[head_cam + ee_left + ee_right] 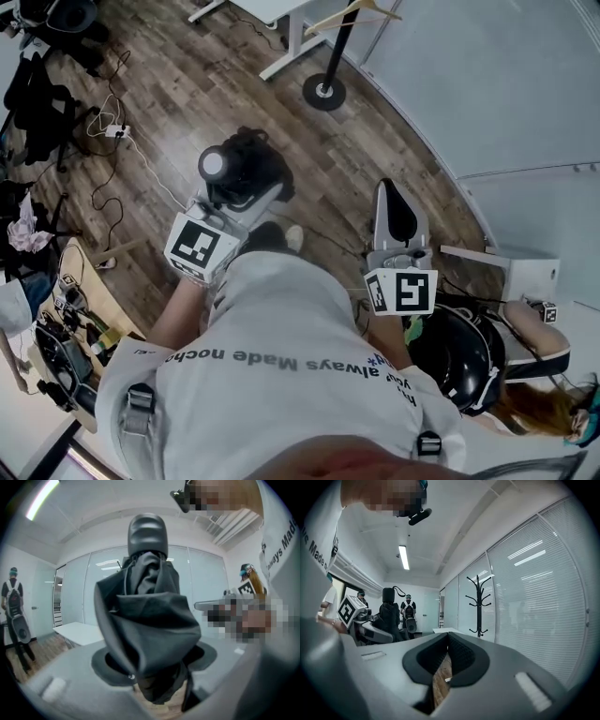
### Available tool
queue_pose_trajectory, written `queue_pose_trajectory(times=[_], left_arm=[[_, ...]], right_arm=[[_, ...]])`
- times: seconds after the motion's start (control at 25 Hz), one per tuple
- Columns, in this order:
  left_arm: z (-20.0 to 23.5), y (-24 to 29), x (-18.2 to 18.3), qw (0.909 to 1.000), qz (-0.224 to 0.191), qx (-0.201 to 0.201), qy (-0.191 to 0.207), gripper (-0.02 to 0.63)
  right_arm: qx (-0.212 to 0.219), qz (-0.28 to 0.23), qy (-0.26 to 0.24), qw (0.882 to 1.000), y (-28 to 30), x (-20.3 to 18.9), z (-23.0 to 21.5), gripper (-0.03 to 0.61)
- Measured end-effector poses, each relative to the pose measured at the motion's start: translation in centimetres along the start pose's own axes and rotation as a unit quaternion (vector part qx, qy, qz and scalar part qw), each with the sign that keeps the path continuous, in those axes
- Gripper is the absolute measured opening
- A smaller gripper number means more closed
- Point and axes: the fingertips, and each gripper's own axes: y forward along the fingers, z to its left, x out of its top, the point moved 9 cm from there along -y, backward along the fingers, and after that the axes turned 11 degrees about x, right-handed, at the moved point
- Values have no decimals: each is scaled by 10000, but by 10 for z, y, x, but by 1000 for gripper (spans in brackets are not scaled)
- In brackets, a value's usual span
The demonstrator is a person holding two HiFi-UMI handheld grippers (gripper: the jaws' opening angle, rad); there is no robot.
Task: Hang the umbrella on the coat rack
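- The left gripper (154, 670) is clamped on the folded black umbrella (149, 616). The bunched fabric fills the gap between its jaws, and the rounded handle end (147, 531) stands out beyond the tips.
- In the head view the left gripper (234, 187) is held close in front of the person's body, with the umbrella (248, 164) poking out ahead of it over the wooden floor (187, 84).
- The right gripper (447, 656) has its jaws drawn together, with the pads meeting at the tips and nothing between them. Only a sliver of floor shows through lower down.
- The right gripper (397, 214) sits just beside the left one, on the far side of the umbrella, and points the same way forward.
- The coat rack (478, 604) stands well ahead of the right gripper and slightly to its outer side, against the blinds. Its curved hooks look bare.
- In the head view the round base of the coat rack (324, 91) lies ahead of both grippers, well apart from the umbrella.
- Step in hand, as I judge it: the umbrella is being carried towards the rack, and no hanging has begun.
- The next move calls for closing the gap to the rack and raising the left gripper to hook height. A strap or loop, which I cannot make out here, would then have to go over a hook before the jaws let go. The free right gripper could steady the fabric.
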Motion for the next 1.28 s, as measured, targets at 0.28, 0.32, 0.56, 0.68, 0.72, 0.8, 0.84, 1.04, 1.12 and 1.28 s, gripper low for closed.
queue_pose_trajectory(times=[0.28,0.32,0.56,0.68,0.72,0.8,0.84,1.04,1.12,1.28], left_arm=[[15,53,14,9999,8,-67,78,295],[19,62,17,9999,-6,-63,92,295],[52,117,29,9998,-122,-150,111,295],[81,150,34,9997,-168,-143,74,295],[93,163,36,9997,-174,-136,54,295],[119,188,44,9997,-191,-149,35,295],[132,200,48,9997,-200,-165,34,295],[204,263,62,9994,-195,-267,39,295],[232,289,67,9993,-223,-302,48,295],[273,334,77,9988,-288,-394,36,295]], right_arm=[[-74,-18,87,9999,28,1,-44,2],[-73,-14,83,9999,33,1,-51,2],[-107,-20,47,9999,86,1,-91,2],[-98,-30,15,9999,126,3,-112,2],[-100,-23,12,9999,142,5,-120,2],[-96,-6,-5,10000,177,11,-136,2],[-94,0,-25,10000,195,14,-144,2],[-124,3,-72,9999,287,25,-179,2],[-161,12,-93,9998,319,29,-193,2],[-300,37,-86,9995,368,34,-217,2]])
